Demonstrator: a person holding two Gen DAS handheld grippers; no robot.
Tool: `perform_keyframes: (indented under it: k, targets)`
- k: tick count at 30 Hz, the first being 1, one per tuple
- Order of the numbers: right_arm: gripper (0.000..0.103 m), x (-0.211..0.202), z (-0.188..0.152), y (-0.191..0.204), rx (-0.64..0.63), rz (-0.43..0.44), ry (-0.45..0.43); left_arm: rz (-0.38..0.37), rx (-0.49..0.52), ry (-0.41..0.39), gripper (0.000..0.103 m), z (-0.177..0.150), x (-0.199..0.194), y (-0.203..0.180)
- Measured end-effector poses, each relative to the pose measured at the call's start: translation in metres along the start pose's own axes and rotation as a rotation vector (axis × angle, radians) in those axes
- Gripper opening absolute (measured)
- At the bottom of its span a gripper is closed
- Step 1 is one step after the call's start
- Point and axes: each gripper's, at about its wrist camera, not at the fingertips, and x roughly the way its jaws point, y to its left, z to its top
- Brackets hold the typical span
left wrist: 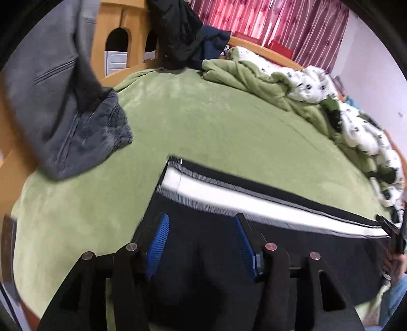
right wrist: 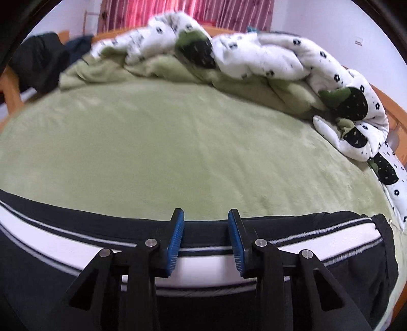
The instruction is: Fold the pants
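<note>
Black pants (left wrist: 203, 254) with a broad white side stripe (left wrist: 229, 197) lie flat along the near side of the green bed (left wrist: 216, 127). My left gripper (left wrist: 201, 221) hangs over the black cloth near one end of the pants, its blue pads (left wrist: 159, 244) apart with nothing pinched between them. In the right wrist view the pants (right wrist: 330, 280) run across the bottom of the frame. My right gripper (right wrist: 206, 216) stands open over the far edge of the pants, above the stripe (right wrist: 63, 236). At the right edge of the left wrist view a hand (left wrist: 396, 264) shows.
A grey garment (left wrist: 84, 132) hangs over the bed's left corner. Dark clothes (left wrist: 178, 33) lie on the wooden bed frame (left wrist: 119, 20). A rumpled white quilt with black flowers (right wrist: 254, 58) lies heaped along the far side. Pink curtains (left wrist: 267, 17) hang behind.
</note>
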Motion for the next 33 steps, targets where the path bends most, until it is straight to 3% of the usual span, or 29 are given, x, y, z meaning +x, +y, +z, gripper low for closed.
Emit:
perform_keyframes:
  k: [1, 3, 7, 13, 19, 22, 23, 24, 26, 27, 31, 33]
  targets:
    - [0.048, -0.015, 0.001, 0.011, -0.007, 0.013, -0.013, -0.025, -0.012, 0.000, 0.050, -0.009, -0.011, 0.004]
    - [0.054, -0.039, 0.000, 0.029, -0.028, 0.035, -0.036, -0.070, -0.054, 0.002, 0.050, -0.032, -0.032, 0.014]
    - [0.058, -0.091, -0.010, 0.063, -0.039, 0.131, -0.075, -0.123, -0.092, 0.059, 0.050, -0.075, -0.044, 0.030]
    - [0.058, -0.135, -0.030, 0.089, 0.040, 0.230, -0.018, -0.190, -0.255, 0.071, 0.049, -0.109, -0.020, 0.059]
    - [0.058, -0.176, -0.039, 0.104, 0.024, 0.227, 0.000, -0.239, -0.419, 0.033, 0.049, -0.110, 0.012, 0.083]
    - [0.058, -0.190, -0.040, 0.107, 0.013, 0.214, -0.019, -0.215, -0.445, -0.004, 0.045, -0.099, 0.025, 0.082]
    - [0.058, -0.193, -0.041, 0.108, 0.011, 0.206, -0.023, -0.192, -0.440, -0.007, 0.016, -0.094, 0.028, 0.082]
    - [0.058, -0.194, -0.041, 0.110, 0.013, 0.202, -0.022, -0.164, -0.419, -0.020, 0.009, -0.088, 0.027, 0.082]
    - [0.058, -0.193, -0.043, 0.111, 0.036, 0.204, -0.003, -0.211, -0.416, -0.101, 0.008, -0.078, 0.011, 0.092]
    - [0.058, -0.192, -0.044, 0.111, 0.046, 0.201, 0.018, -0.187, -0.392, -0.109, 0.008, -0.075, 0.007, 0.095]
    - [0.058, -0.196, -0.054, 0.109, 0.034, 0.170, 0.046, -0.131, -0.392, 0.008, 0.017, -0.083, 0.031, 0.100]
    - [0.058, -0.199, -0.061, 0.108, 0.025, 0.145, 0.042, -0.173, -0.408, -0.017, 0.021, -0.086, 0.030, 0.105]
